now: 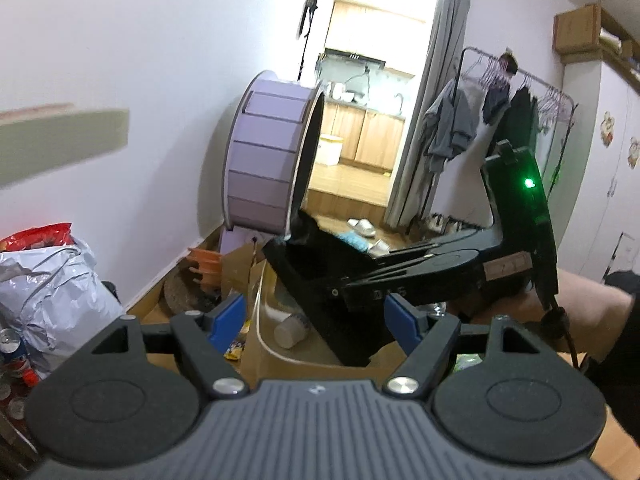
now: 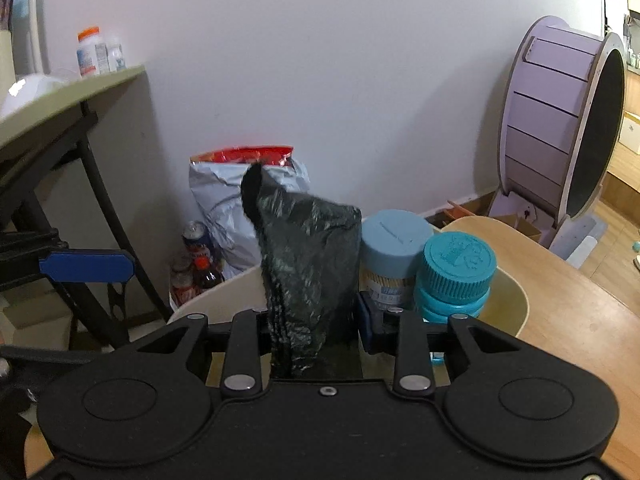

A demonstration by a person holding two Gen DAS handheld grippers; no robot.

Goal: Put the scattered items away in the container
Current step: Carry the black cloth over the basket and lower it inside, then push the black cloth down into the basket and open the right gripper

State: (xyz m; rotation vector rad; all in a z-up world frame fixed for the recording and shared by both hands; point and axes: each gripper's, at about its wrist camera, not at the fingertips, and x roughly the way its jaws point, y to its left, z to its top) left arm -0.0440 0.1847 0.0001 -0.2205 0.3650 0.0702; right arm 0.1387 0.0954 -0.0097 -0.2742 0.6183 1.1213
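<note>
My right gripper is shut on a crumpled black plastic bag and holds it upright over a beige container. Inside the container stand a teal-capped bottle and a jar with a pale blue lid. In the left wrist view my left gripper is open and empty, with blue pads wide apart. The right gripper shows ahead of it with the black bag in its jaws. A white bottle lies below, behind a clear curved rim.
A wooden table carries the container. A lilac wheel stands by the wall at right. A grey and red bag and cans sit on the floor. A green desk is at left. My left gripper's blue pad shows at left.
</note>
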